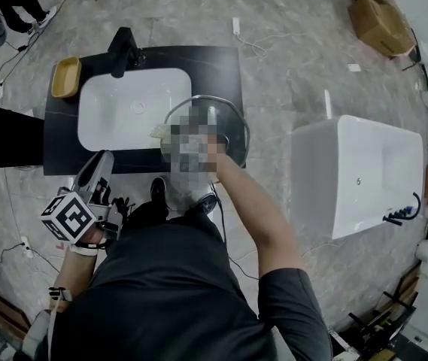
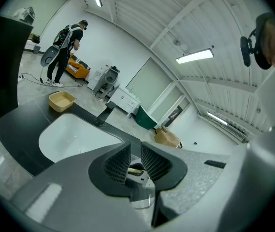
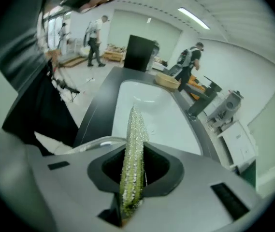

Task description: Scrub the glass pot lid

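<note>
The glass pot lid (image 1: 233,116) lies on the black counter (image 1: 221,62) just right of the white sink (image 1: 123,111). My right arm reaches to it. A mosaic patch covers my right gripper in the head view. In the right gripper view my right gripper (image 3: 133,164) is shut on a glittery green-silver scrub sponge (image 3: 133,149) that stands up between the jaws, with the lid's rim (image 3: 86,145) just below. My left gripper (image 1: 102,160) hangs off the counter's front edge, away from the lid. Its jaws (image 2: 136,159) are nearly together and hold nothing.
A black faucet (image 1: 122,51) stands behind the sink and a yellow tray (image 1: 66,77) sits at the counter's far left. A white bathtub (image 1: 364,175) stands to the right and a cardboard box (image 1: 379,21) beyond it. People stand in the background.
</note>
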Available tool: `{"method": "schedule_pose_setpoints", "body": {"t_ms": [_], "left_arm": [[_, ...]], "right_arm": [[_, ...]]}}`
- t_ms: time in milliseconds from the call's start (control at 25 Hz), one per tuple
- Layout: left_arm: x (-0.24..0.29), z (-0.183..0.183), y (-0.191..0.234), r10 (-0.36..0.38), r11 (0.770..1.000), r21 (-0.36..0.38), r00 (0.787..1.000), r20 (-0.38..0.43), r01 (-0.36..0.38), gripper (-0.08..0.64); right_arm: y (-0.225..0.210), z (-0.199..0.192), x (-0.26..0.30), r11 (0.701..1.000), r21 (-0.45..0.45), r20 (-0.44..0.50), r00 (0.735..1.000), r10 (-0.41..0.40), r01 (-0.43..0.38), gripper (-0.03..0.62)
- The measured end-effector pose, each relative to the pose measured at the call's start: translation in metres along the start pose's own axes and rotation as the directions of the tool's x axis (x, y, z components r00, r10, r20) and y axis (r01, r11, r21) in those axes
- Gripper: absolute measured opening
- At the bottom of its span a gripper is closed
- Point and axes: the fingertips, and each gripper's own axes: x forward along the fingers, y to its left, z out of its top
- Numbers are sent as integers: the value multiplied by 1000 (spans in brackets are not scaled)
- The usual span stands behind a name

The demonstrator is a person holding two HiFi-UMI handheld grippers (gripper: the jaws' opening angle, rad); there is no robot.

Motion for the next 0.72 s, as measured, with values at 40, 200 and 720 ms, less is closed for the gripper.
{"method": "schedule_pose_setpoints", "body": {"t_ms": [40,200,720], "left_arm": [[-1,1,2,3,1000,-5,1000,4,-3,69],[-7,4,13,22,999,-31,1000,21,-22,69],[-6,6,20,41,999,-35,999,3,-41,70]], "right_arm": [[-12,4,-5,995,101,40,999,-20,16,55],[-75,15,-32,844,533,164,972,-170,58,55],[-137,-93,-44,-19,992,110,912,-395,-128,55]]}}
